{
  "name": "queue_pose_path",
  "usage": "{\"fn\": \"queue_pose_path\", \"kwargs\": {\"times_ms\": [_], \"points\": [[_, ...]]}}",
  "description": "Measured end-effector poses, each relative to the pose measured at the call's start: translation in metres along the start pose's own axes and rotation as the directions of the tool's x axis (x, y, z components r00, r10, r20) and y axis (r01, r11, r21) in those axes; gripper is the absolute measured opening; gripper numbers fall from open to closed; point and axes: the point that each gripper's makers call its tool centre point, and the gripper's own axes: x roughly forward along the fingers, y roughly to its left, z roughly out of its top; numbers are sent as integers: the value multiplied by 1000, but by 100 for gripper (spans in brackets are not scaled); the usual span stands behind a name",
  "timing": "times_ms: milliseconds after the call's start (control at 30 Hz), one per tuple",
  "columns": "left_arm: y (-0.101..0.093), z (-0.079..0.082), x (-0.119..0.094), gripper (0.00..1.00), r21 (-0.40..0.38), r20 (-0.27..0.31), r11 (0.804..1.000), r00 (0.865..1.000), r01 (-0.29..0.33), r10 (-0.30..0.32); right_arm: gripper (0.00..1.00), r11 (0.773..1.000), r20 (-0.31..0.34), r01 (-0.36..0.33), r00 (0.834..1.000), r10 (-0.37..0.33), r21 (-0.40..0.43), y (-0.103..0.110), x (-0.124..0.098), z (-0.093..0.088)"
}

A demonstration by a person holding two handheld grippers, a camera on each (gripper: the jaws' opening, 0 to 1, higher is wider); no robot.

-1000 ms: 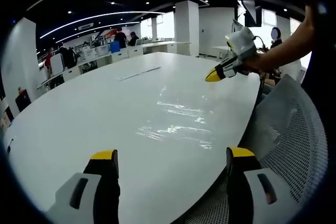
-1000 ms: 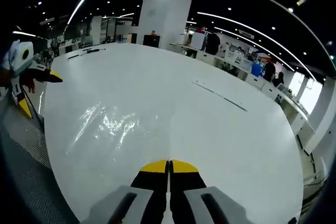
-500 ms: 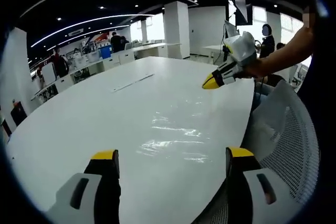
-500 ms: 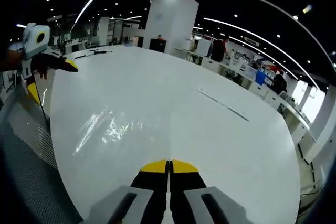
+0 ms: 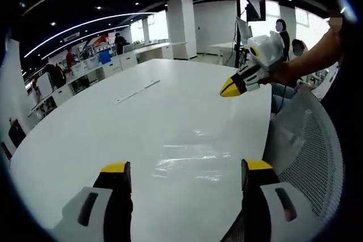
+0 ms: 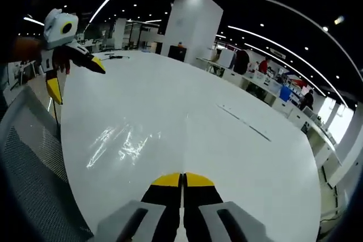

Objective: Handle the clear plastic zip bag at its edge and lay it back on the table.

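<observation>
With the left gripper (image 5: 180,169) gaping empty and the right gripper (image 6: 182,181) closed on nothing, the flat clear plastic zip bag (image 5: 193,154) ahead could be missed or merely pushed across the glossy white table (image 5: 113,123).

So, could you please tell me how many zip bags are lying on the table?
1: the bag lies flat on the table near its edge, ahead of the left gripper.

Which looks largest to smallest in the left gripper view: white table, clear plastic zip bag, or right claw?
1. White oval table.
2. Clear plastic zip bag.
3. Right claw, though it sits farther from the camera, so its rank is unsure.
</observation>
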Motion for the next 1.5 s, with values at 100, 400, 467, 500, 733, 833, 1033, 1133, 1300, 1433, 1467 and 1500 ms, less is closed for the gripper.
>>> {"fn": "queue_pose_path", "kwargs": {"times_ms": [100, 400, 467, 500, 733, 833, 1033, 1133, 1300, 1433, 1467, 1500], "points": [[5, 1, 2, 78, 19, -1, 1000, 1000, 4, -4, 0, 1000, 5, -6, 1000, 6, -16, 3, 0, 2], [11, 17, 11, 75, 70, 5, 997, 1000, 24, -24, 0, 997, 18, -21, 1000, 22, -68, 10, -2, 7], [13, 21, 14, 74, 84, 2, 996, 999, 34, -34, 0, 997, 21, -22, 1000, 24, -80, 11, -2, 8], [13, 22, 15, 74, 91, 0, 995, 999, 40, -40, 0, 996, 21, -23, 999, 24, -81, 11, -2, 8], [17, 31, 23, 71, 122, -3, 991, 998, 60, -60, 0, 995, 28, -24, 999, 27, -102, 16, -5, 12], [17, 33, 25, 70, 131, -4, 989, 998, 69, -69, 0, 994, 30, -26, 999, 29, -109, 18, -6, 13], [15, 39, 29, 65, 173, -3, 981, 996, 86, -87, 0, 991, 35, -34, 999, 39, -133, 23, -8, 16], [15, 41, 31, 62, 178, -5, 979, 995, 96, -97, 0, 988, 37, -39, 998, 45, -148, 25, -8, 18], [16, 42, 35, 61, 193, -11, 976, 994, 105, -104, 0, 984, 39, -45, 998, 52, -171, 29, -9, 20], [17, 42, 37, 60, 200, -20, 973, 993, 114, -112, 0, 979, 47, -50, 997, 61, -197, 32, -9, 23], [18, 42, 38, 59, 204, -22, 972, 993, 116, -114, 0, 978, 50, -52, 997, 64, -200, 32, -9, 24], [18, 42, 39, 59, 208, -24, 971, 993, 118, -116, 0, 977, 53, -53, 996, 66, -206, 33, -10, 25]]}}
